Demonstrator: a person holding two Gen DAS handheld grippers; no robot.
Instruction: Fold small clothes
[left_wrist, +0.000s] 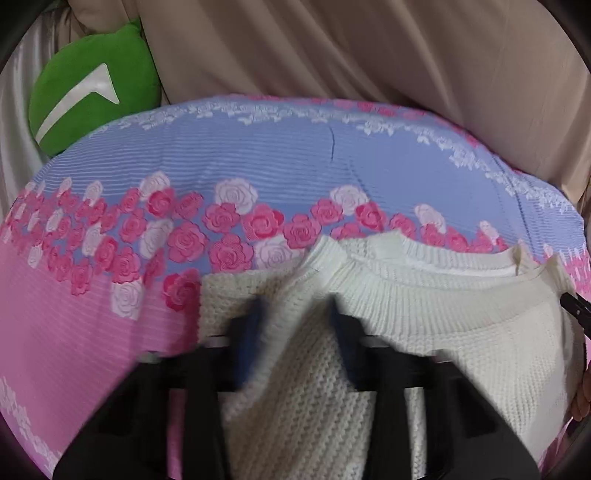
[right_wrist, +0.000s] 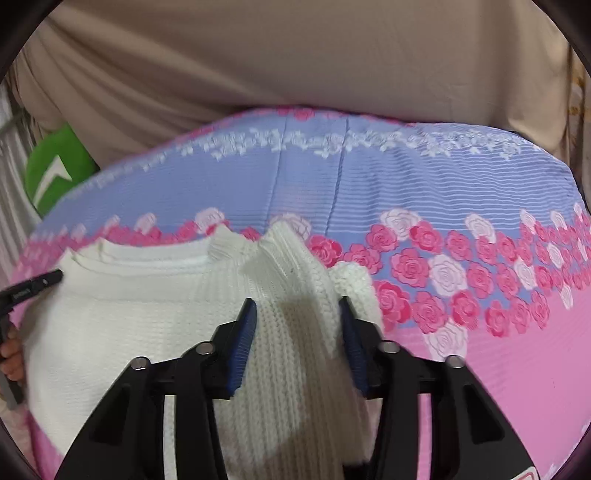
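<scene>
1. A white knitted sweater (left_wrist: 443, 317) lies on a bedspread (left_wrist: 280, 155) printed with pink and white roses, its ribbed neckline towards the blue band
2. The left gripper (left_wrist: 295, 325) is clenched on a fold of knit at one shoulder
3. The right gripper (right_wrist: 297, 332) grasps a bunched fold of the sweater (right_wrist: 122, 314) at the other shoulder
4. A green cushion (left_wrist: 92, 92) sits beyond the bedspread, against beige cloth (left_wrist: 369, 48)
</scene>
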